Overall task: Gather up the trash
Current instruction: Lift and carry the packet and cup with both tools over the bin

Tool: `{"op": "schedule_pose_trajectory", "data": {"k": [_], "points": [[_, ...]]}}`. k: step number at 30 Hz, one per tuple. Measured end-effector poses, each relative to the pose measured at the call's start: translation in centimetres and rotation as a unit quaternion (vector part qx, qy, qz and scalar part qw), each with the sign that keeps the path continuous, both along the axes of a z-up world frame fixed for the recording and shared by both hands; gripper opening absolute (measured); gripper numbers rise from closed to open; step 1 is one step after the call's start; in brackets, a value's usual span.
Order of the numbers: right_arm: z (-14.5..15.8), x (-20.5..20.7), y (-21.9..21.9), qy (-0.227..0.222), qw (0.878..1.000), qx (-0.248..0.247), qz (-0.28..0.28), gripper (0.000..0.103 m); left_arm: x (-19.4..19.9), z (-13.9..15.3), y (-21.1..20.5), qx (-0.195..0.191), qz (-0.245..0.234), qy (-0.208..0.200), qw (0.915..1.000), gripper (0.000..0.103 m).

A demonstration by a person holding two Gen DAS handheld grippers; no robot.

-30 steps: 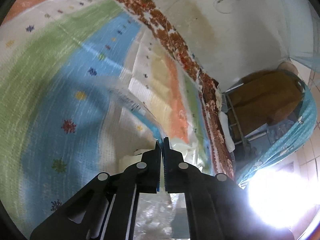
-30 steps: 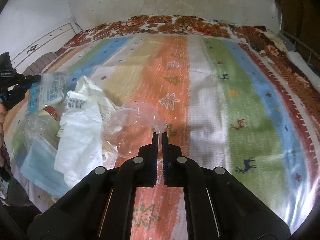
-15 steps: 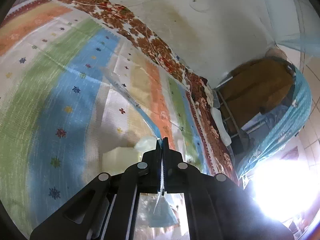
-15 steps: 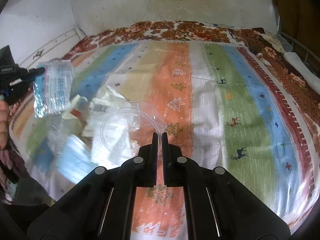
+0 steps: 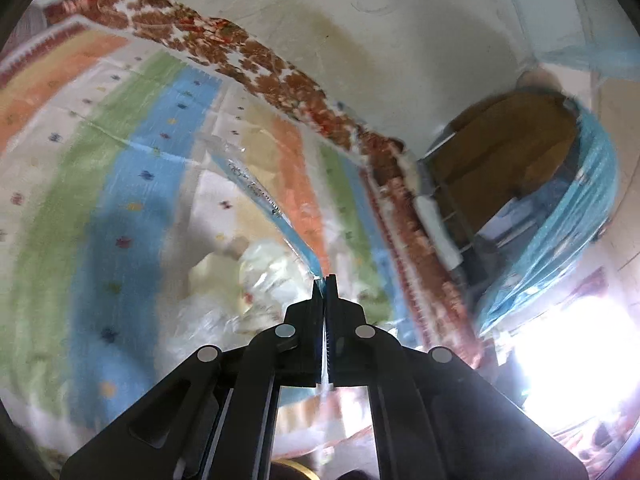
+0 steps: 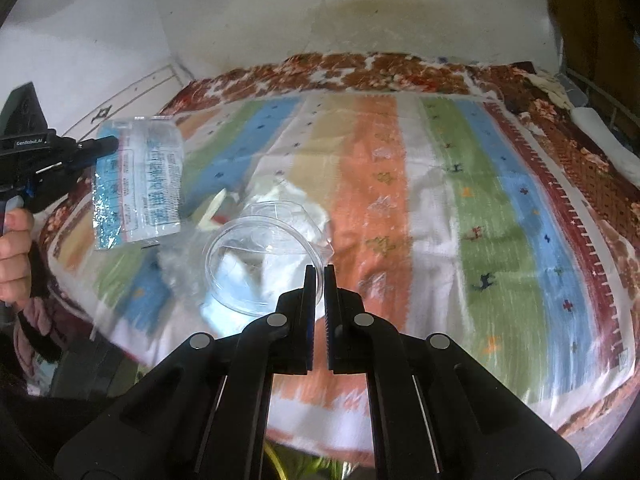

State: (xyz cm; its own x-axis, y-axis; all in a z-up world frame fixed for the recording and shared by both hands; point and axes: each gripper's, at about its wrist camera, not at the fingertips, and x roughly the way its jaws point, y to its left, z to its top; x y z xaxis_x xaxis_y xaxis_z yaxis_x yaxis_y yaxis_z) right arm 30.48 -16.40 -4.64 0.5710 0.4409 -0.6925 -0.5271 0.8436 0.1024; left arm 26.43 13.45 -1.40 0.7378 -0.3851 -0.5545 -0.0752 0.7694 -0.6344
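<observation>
Left gripper pinches the plastic packet edge-on; right gripper clamps the clear lid, blurring the litter heap beneath.

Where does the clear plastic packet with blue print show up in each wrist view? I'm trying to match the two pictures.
Left wrist view: the packet is seen edge-on, a thin strip running from centre-left down to the left gripper, which is shut on it.
Right wrist view: the packet hangs flat-on at the left edge, beside the left gripper.
Shared landmark: the striped blanket, with the crumpled trash pile on it.
</observation>
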Motion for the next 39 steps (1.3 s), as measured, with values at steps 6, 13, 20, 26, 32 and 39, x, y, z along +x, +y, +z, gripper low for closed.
{"op": "schedule_pose_trajectory", "data": {"k": [6, 13, 20, 26, 32, 39], "points": [[1.1, -3.0, 0.8, 0.008, 1.0, 0.001, 0.018, 0.003, -3.5, 1.4, -1.3, 0.039, -0.017, 0.014, 0.999, 0.0], [2.2, -6.2, 1.6, 0.009, 1.0, -0.004, 0.026, 0.003, -8.0, 2.7, -2.8, 0.064, -0.024, 0.019, 0.9975, 0.0], [2.2, -9.2, 1.9, 0.025, 0.999, -0.001, 0.034, 0.003, -11.4, 3.5, -3.1, 0.078, 0.0, 0.023, 0.9967, 0.0], [1.7, -11.9, 2.3, 0.022, 0.998, -0.011, 0.051, 0.003, -13.0, 2.6, -4.7, 0.093, -0.015, 0.044, 0.9946, 0.0], [0.9, -14.6, 2.4, 0.037, 0.997, -0.013, 0.063, 0.003, -14.4, 1.3, -6.2, 0.111, -0.029, 0.075, 0.9905, 0.0], [-1.2, -16.4, 1.6, 0.077, 0.996, -0.024, 0.038, 0.003, -15.9, -0.1, -7.3, 0.113, -0.037, 0.101, 0.9877, 0.0]]}}
